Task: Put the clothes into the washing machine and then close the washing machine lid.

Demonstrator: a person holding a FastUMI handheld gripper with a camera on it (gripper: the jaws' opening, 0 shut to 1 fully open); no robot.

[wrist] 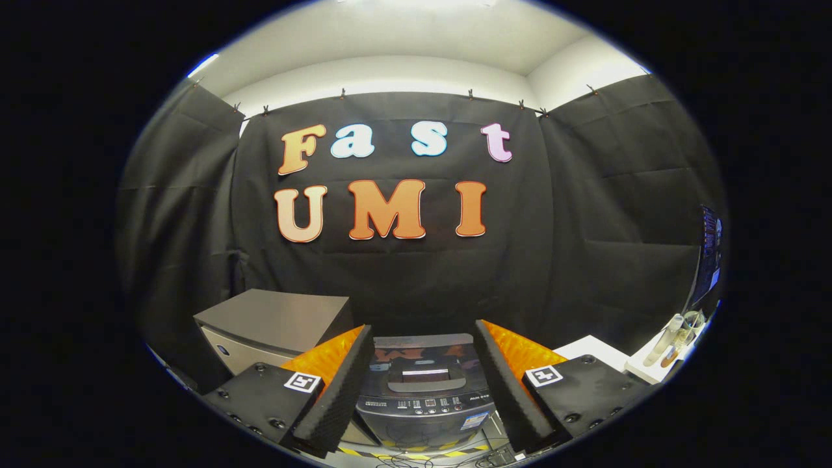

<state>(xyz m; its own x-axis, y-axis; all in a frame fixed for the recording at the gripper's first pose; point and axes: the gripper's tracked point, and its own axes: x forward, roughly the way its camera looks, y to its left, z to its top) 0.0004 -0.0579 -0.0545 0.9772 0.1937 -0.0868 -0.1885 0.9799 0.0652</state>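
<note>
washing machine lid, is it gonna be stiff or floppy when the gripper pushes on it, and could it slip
The washing machine lid looks like a flat rigid panel, so it probably moves as one stiff piece. Its glossy top reflects the booth, so fingers might slide; the recessed handle seems the surer purchase. The gripper is open with the machine beyond its fingers.

Fisheye view along spread fingers [354, 374], down toward nearby washing machine [426, 396].

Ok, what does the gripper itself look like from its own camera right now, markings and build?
The gripper has two wedge-shaped fingers lined with ribbed foam pads. Each finger sits on a black block with round screw heads, and each block carries a square black-and-white marker tag. The fingers stand apart, open, with the washing machine seen between them.
</note>
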